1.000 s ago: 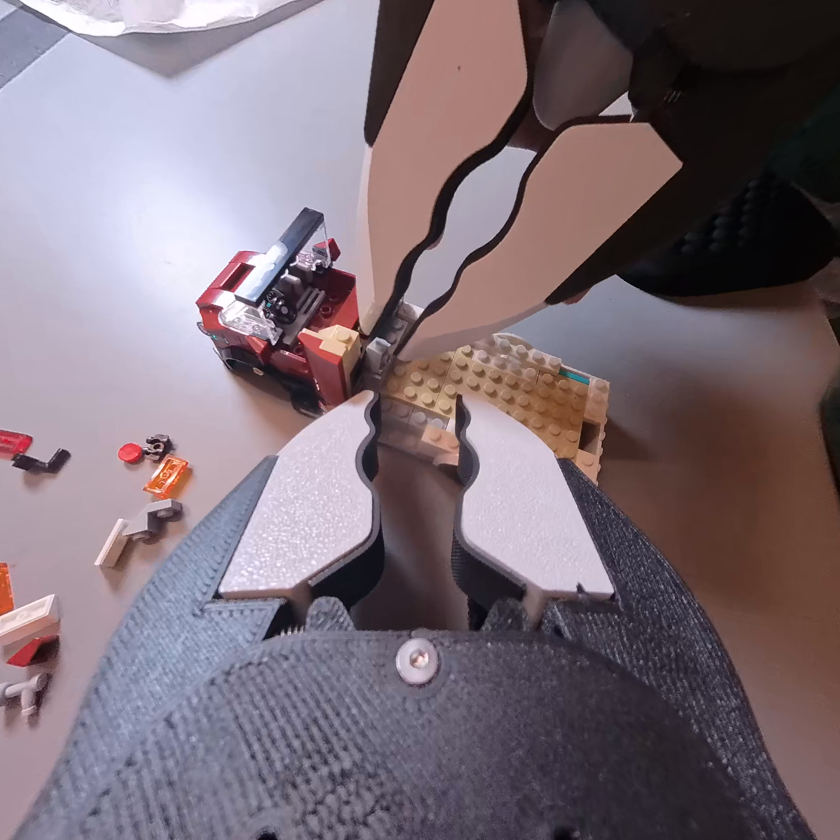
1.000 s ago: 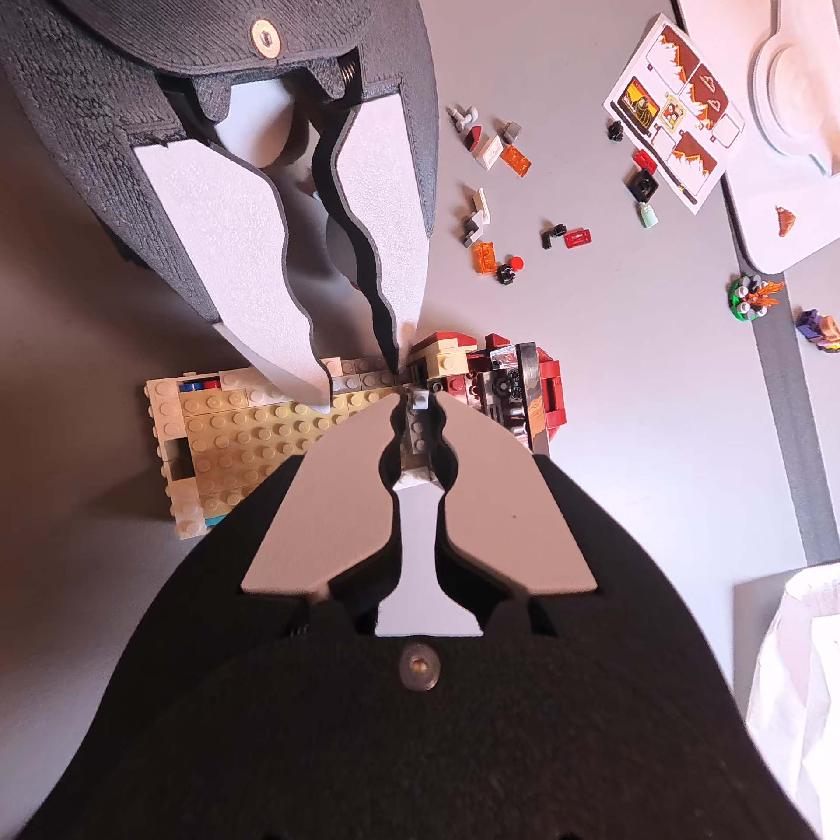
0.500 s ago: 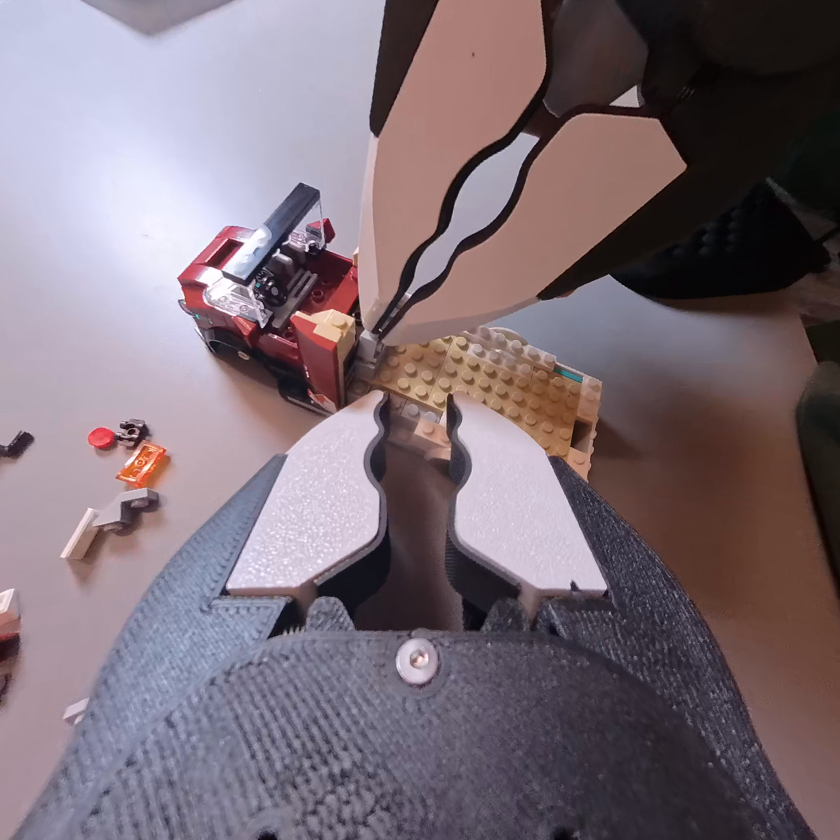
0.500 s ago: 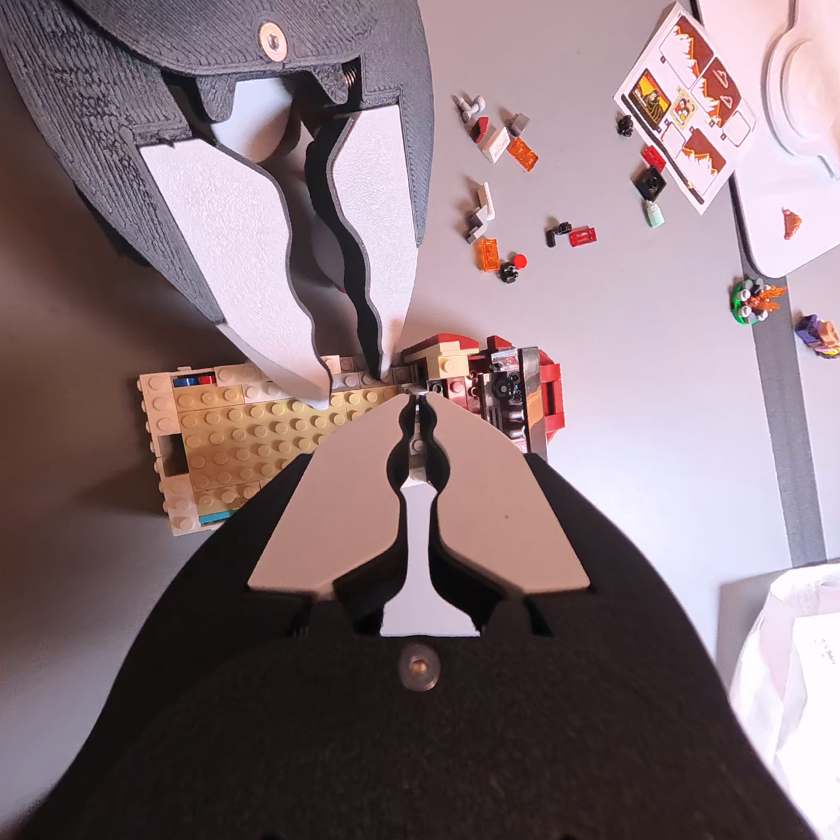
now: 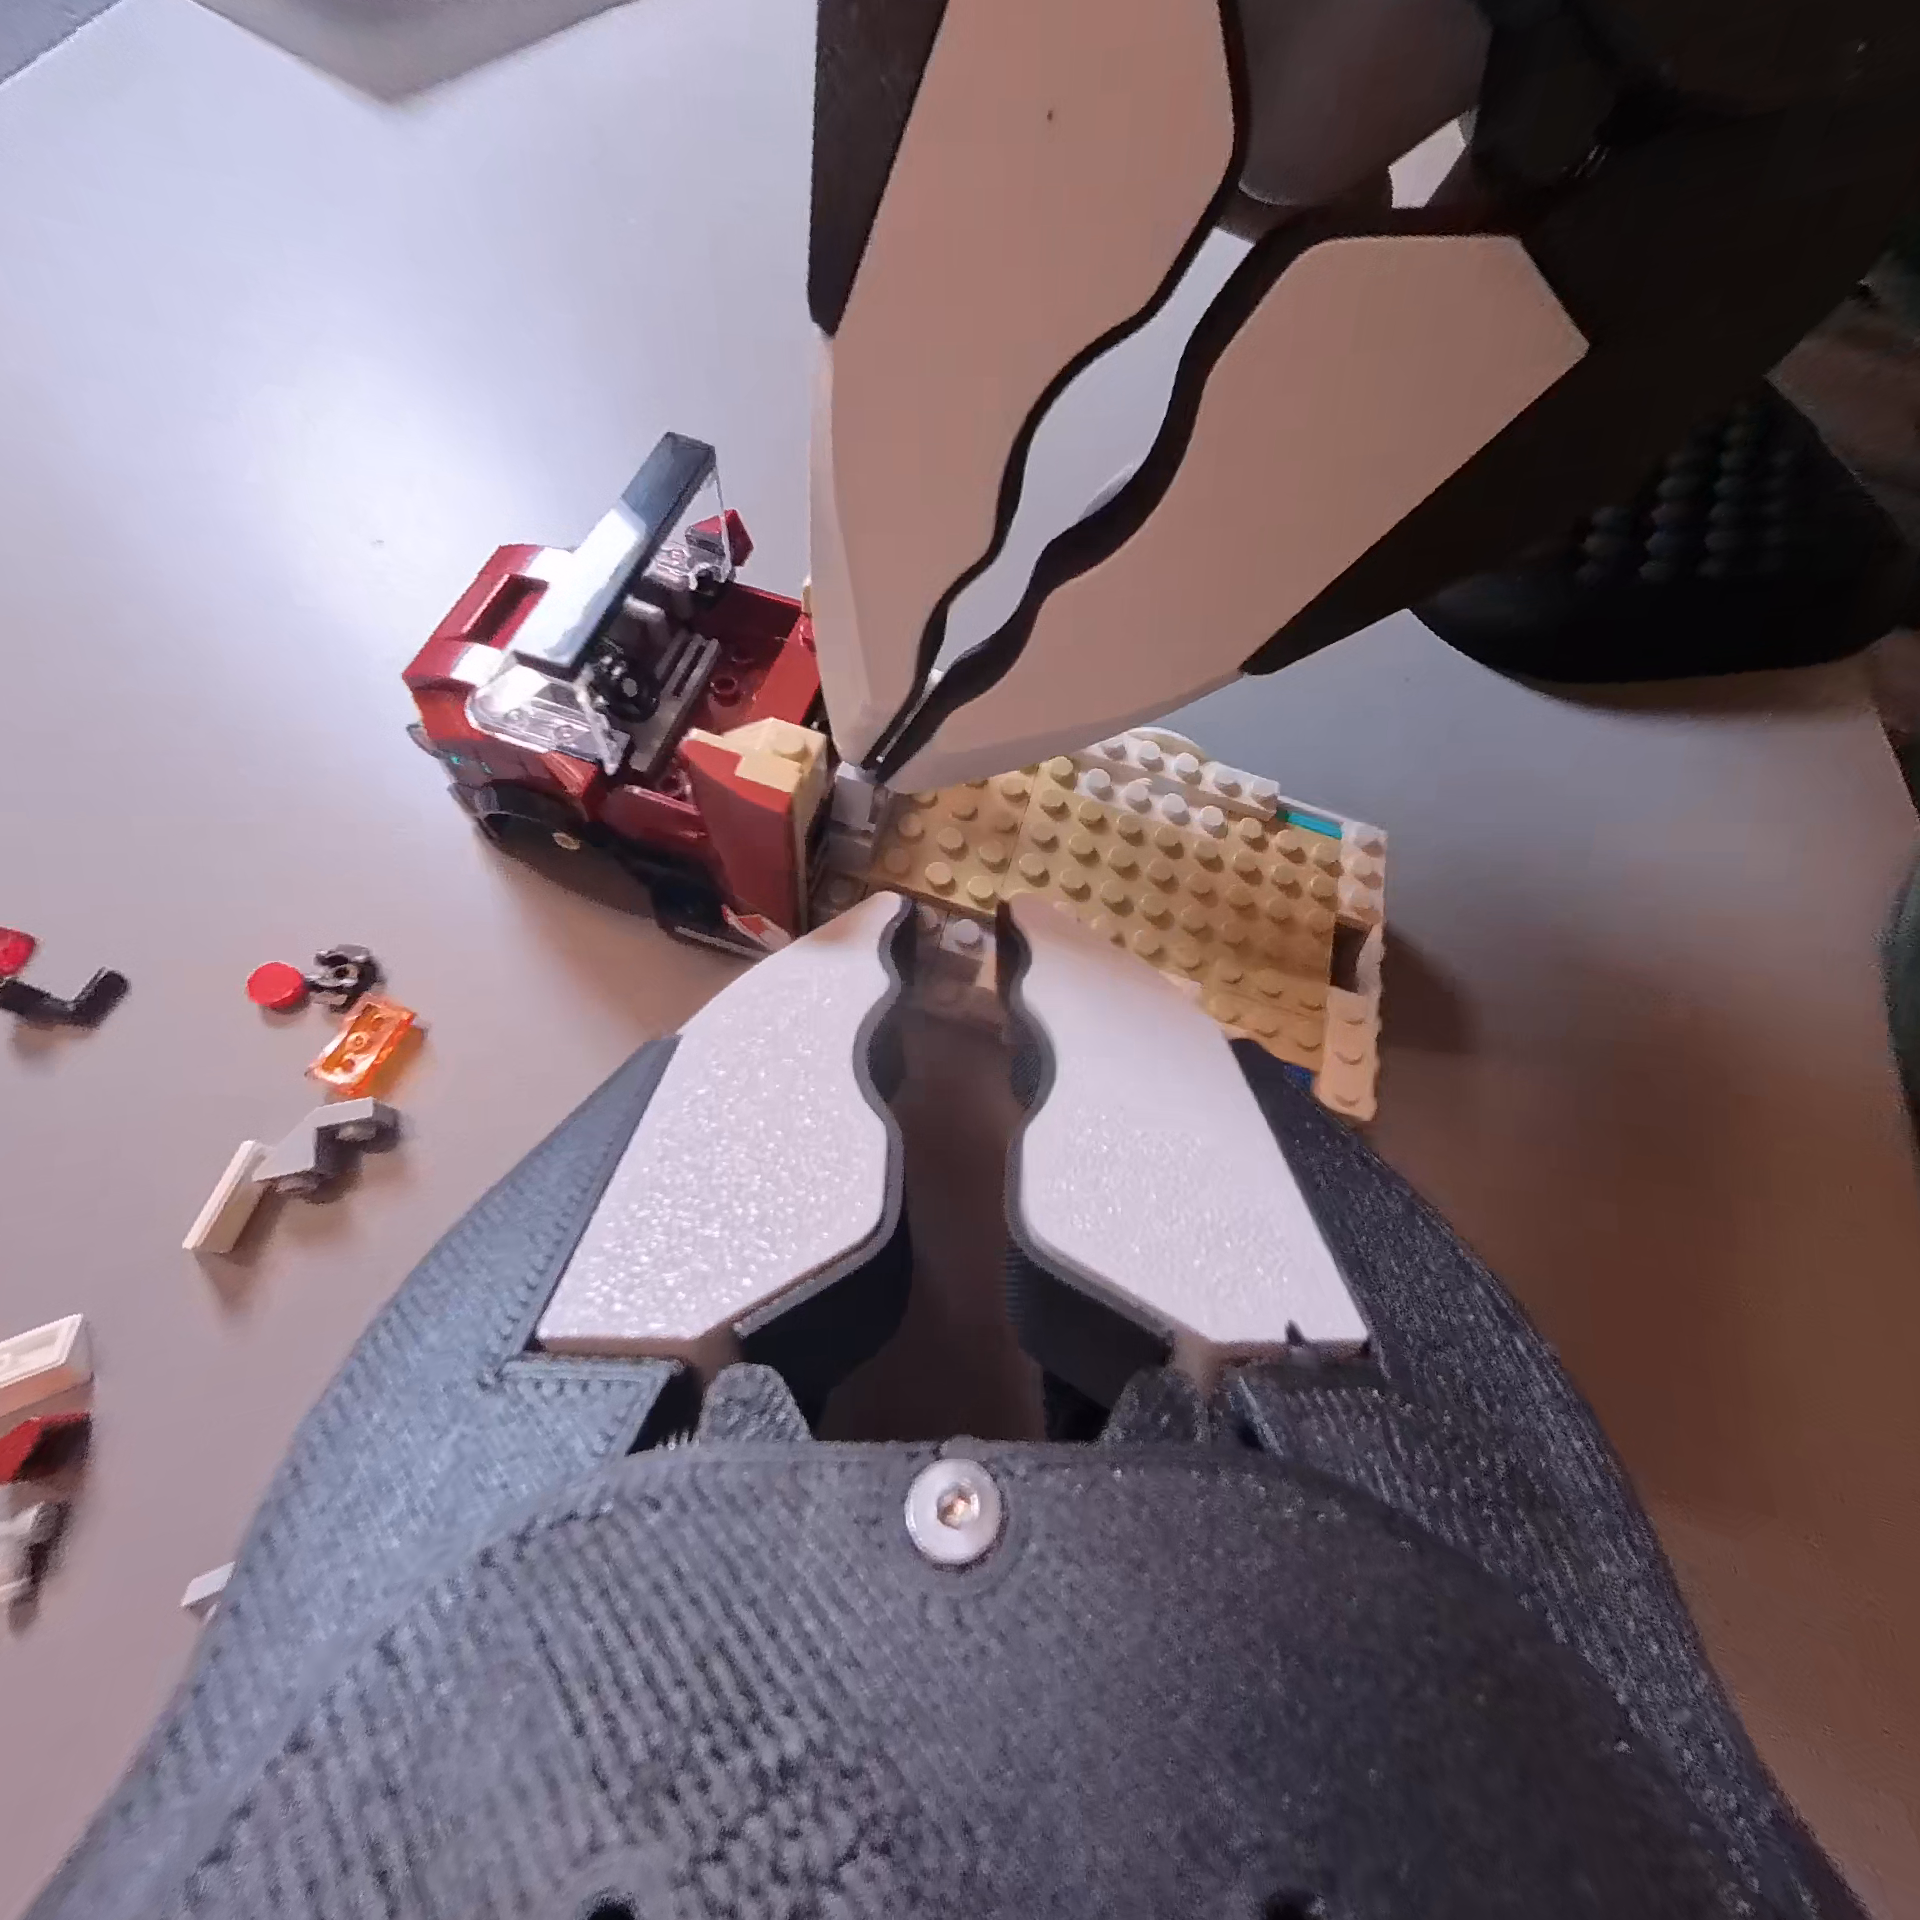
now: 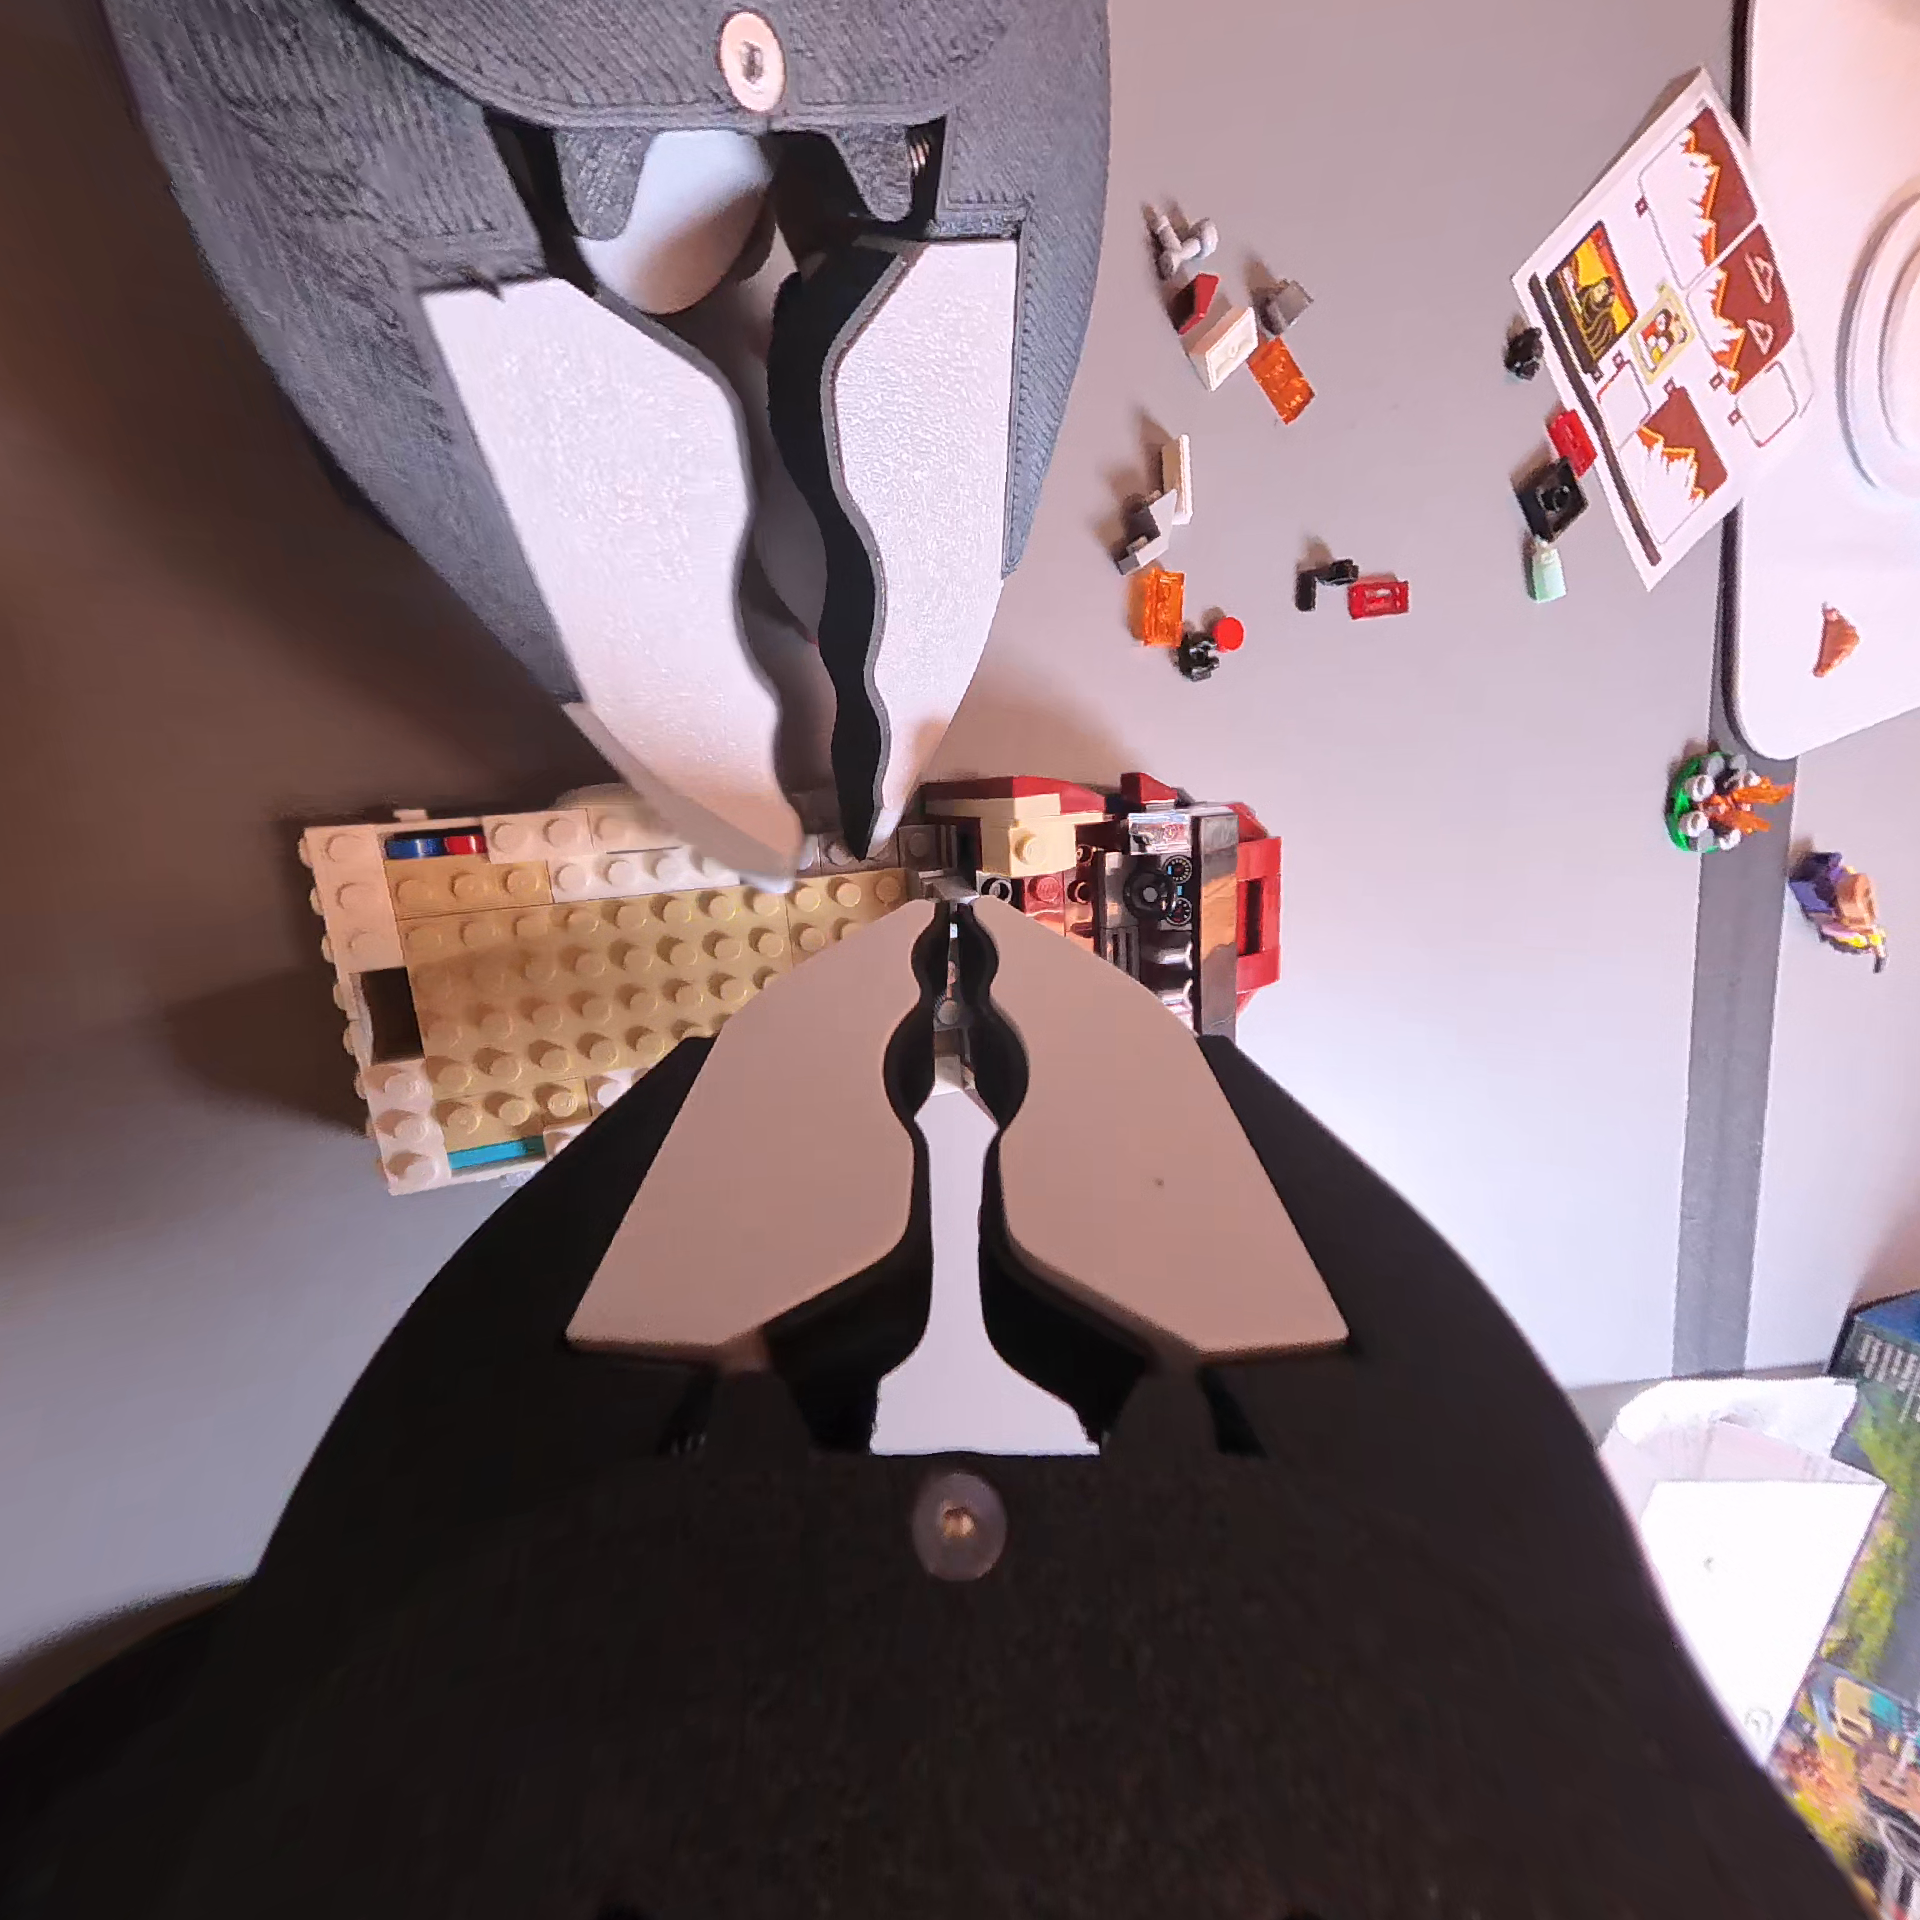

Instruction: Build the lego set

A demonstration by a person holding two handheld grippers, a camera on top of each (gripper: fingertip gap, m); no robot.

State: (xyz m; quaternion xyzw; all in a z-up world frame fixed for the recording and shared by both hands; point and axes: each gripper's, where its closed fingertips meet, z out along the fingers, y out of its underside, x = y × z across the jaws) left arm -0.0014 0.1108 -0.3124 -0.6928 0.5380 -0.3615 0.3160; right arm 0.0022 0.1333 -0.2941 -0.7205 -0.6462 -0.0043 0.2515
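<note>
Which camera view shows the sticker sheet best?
The right wrist view: the sticker sheet lies flat at the upper right on the table, whole and unobstructed. The left wrist view does not show it at all.

Grey table [image 6: 1455,935] underneath, with a darker grey strip [image 6: 1720,1039] running along the right. White tray [image 6: 1829,623] at the upper right edge, partly out of frame. White paper bag [image 6: 1745,1538] at the lower right, just beside a colourful printed box [image 6: 1870,1558]. Dark padded seat [image 5: 1704,561] beyond the far table edge.
</note>
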